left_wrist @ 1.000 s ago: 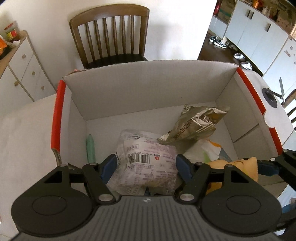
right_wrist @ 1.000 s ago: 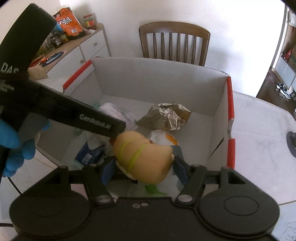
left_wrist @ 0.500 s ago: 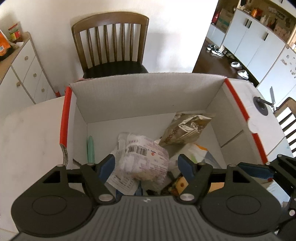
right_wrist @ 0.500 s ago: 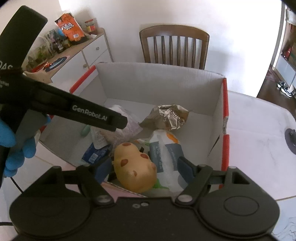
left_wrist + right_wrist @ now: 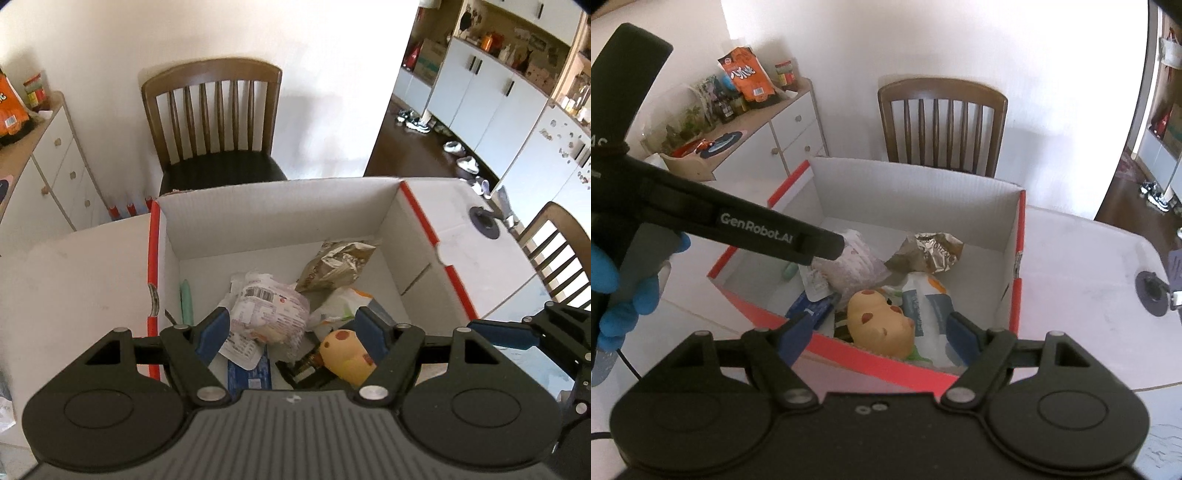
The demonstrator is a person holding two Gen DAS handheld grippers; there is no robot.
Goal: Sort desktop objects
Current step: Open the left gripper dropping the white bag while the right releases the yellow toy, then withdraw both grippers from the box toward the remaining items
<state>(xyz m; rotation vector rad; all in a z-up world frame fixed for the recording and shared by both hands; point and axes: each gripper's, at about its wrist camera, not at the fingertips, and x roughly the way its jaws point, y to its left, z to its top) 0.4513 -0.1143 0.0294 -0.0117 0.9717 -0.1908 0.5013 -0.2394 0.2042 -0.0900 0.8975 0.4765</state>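
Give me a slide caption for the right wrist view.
Open right gripper above a red-edged box holding a yellow toy, packets and a foil bag; left gripper alongside.

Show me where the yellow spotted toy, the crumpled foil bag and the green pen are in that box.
yellow spotted toy (image 5: 877, 326), right wrist view, on its rounded body.
crumpled foil bag (image 5: 931, 251), right wrist view, on its creased middle.
green pen (image 5: 186, 301), left wrist view, midway along its barrel.

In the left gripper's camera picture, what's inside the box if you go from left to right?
Green stick → clear wrapped packet with a barcode → yellow spotted toy. All lie in the cardboard box.
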